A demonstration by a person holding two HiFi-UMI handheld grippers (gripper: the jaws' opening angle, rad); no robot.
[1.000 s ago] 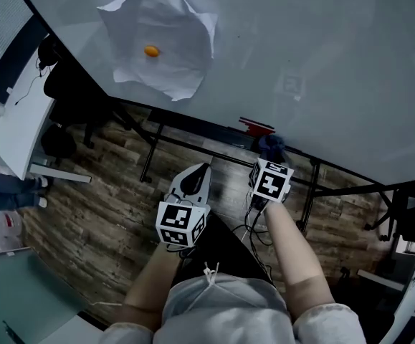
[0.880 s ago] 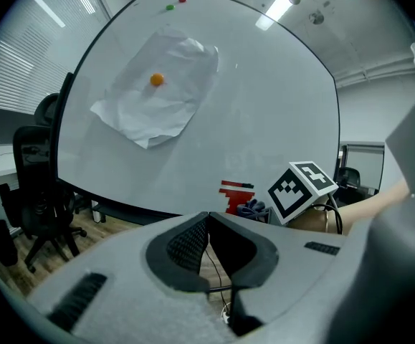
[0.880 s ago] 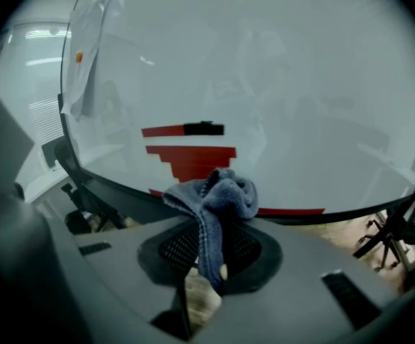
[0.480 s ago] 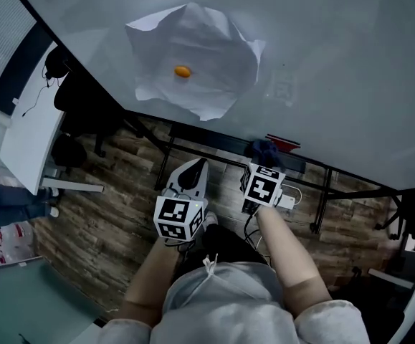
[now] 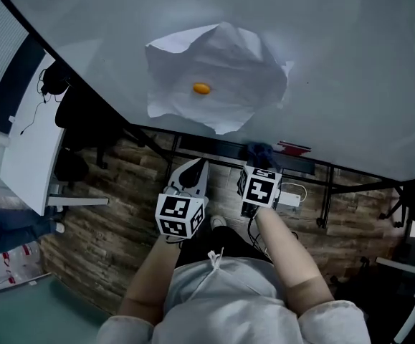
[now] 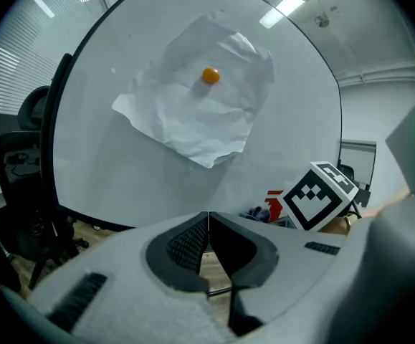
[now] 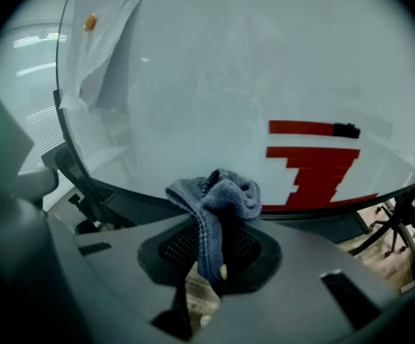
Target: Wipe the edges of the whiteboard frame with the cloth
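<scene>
Cloth, bunched and pinched in the right hand-held gripper, hangs near the whiteboard frame at its lower edge; press it flat and run along the rail, keeping the left hand-held gripper, pressed together and empty, clear.

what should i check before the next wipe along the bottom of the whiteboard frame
1. Cloth gripped: ok. The right hand-held gripper is shut on it, with a bunch sticking out in front.
2. Cloth touching the whiteboard frame: cannot tell. It sits close to the bottom edge, but contact is not clear.
3. Left hand-held gripper out of the way: ok. It is shut, empty and beside the right one.
4. Paper clear of the bottom edge: ok. Held by the orange magnet, its lower tip ends above the edge, to the left of the cloth.
</scene>
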